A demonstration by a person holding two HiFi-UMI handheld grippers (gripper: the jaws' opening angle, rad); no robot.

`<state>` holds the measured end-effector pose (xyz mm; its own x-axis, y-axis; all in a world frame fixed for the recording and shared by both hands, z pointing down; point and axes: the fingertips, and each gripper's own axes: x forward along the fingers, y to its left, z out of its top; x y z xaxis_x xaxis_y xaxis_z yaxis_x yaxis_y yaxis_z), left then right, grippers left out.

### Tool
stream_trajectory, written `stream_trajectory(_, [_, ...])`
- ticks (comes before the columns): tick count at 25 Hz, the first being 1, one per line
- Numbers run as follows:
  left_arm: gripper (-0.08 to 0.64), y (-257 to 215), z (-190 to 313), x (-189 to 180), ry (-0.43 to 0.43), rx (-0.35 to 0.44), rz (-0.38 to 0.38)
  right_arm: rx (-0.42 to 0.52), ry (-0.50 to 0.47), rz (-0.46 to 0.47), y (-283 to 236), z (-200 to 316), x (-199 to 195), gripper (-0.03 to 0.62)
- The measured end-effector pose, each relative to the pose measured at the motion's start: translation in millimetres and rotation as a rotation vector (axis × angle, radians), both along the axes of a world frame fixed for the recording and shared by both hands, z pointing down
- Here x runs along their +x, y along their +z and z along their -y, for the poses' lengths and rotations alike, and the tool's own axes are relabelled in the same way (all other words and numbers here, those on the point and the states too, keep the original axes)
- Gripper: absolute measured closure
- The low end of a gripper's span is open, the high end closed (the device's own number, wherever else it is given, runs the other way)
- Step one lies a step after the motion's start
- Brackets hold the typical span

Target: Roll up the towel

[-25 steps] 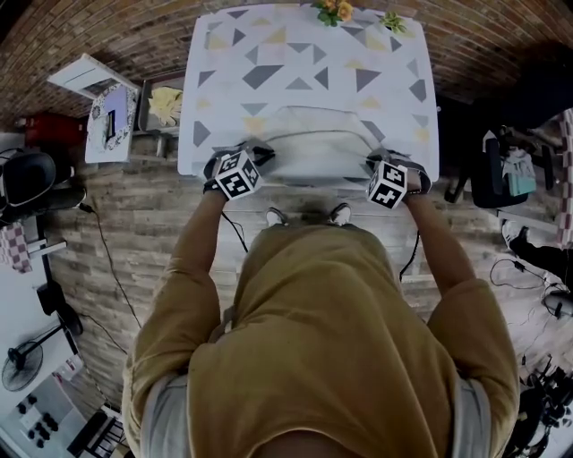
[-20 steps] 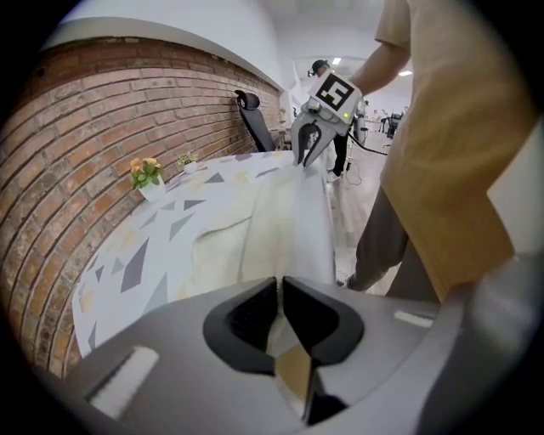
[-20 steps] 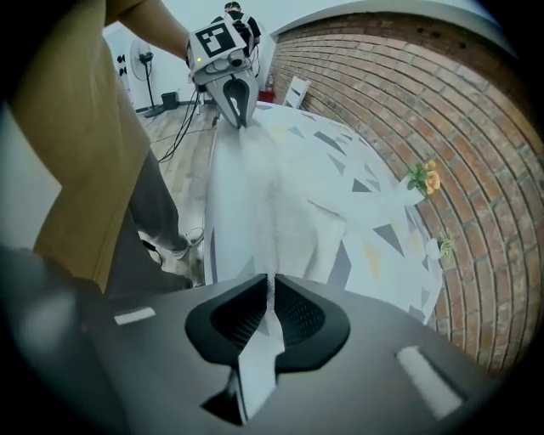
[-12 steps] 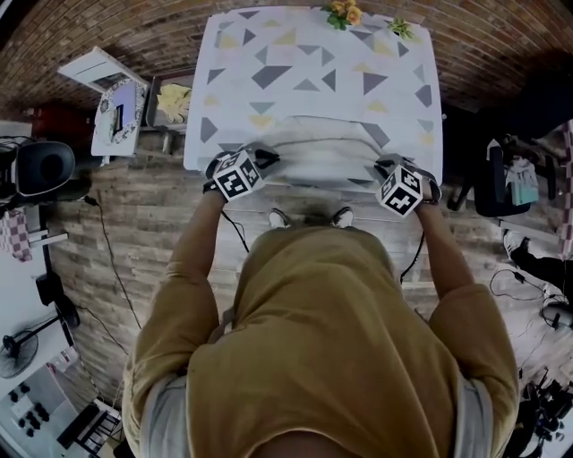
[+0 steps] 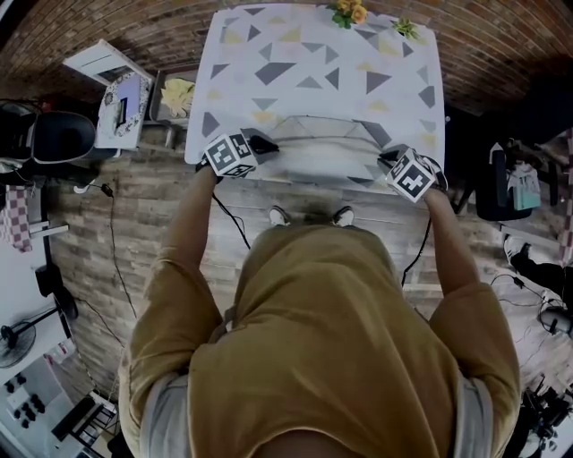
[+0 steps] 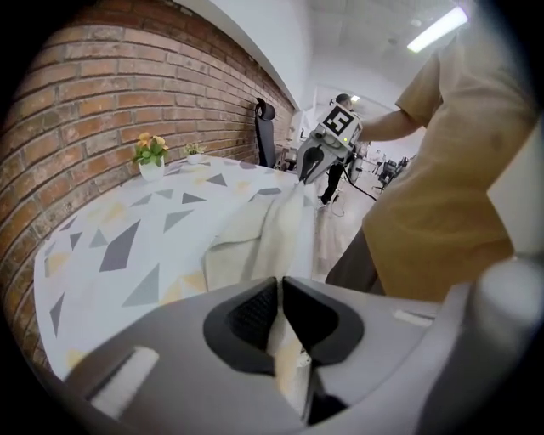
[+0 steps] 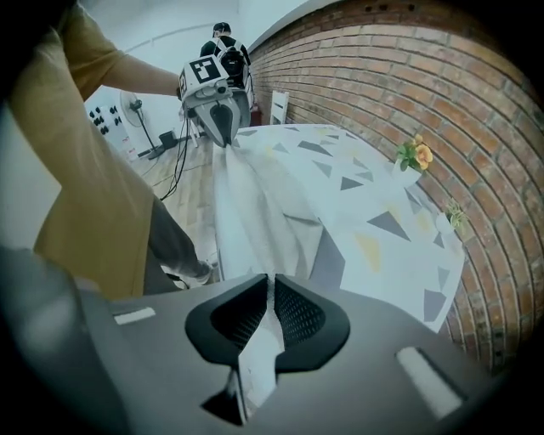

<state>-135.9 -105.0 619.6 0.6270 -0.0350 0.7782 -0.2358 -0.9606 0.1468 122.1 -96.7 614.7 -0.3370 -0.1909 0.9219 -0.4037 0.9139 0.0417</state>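
Pale cloth is pinched between the closed jaws of the left gripper [image 6: 279, 297]: one near corner of the towel [image 5: 322, 152] is clamped there, and the other near corner is clamped in the same way in the right gripper [image 7: 270, 297]. The towel's near edge is held stretched between the two grippers, raised just above the near edge of the worktop [image 5: 313, 63], while the rest of the cloth is spread loosely on the worktop's near half. The far half of the triangle-patterned worktop is left bare up to a flower pot [image 5: 347, 12] and a small green plant [image 5: 405, 27], which are set at the far edge against the brick wall [image 7: 408, 76]. Beyond both side edges, plank floor [image 5: 152, 206] with trailing cables is seen.

The cloth passing between the pads is shown only in the two gripper views; in the head view the jaws are covered by the marker cubes. The lifted, slack fold running from one gripper to the other is shown best in the left gripper view, and a ceiling light [image 6: 438, 27] is caught there alone
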Motion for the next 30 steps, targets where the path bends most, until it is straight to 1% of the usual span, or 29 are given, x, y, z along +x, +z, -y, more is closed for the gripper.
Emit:
stream_trajectory(4, [0.477, -2, 5, -1, 0.003, -0.058, -0.006, -0.014, 0.008, 0.022, -8, 12, -1, 0.561])
stream_trajectory(10, [0.477, -3, 21, -3, -0.069, -0.107, -0.052, -0.013, 0.048, 0.064, -12, 34, 4, 0.561])
stream_trajectory(18, [0.477, 0, 32, -4, -0.147, -0.104, -0.068, -0.038, 0.079, 0.066, -6, 45, 6, 0.561])
stream_trajectory(23, [0.477, -2, 34, -3, -0.158, -0.126, -0.074, -0.045, 0.107, 0.083, -5, 53, 8, 0.561])
stream_trajectory(30, [0.477, -4, 44, -4, -0.187, -0.119, -0.074, -0.043, 0.136, 0.095, -4, 63, 10, 0.561])
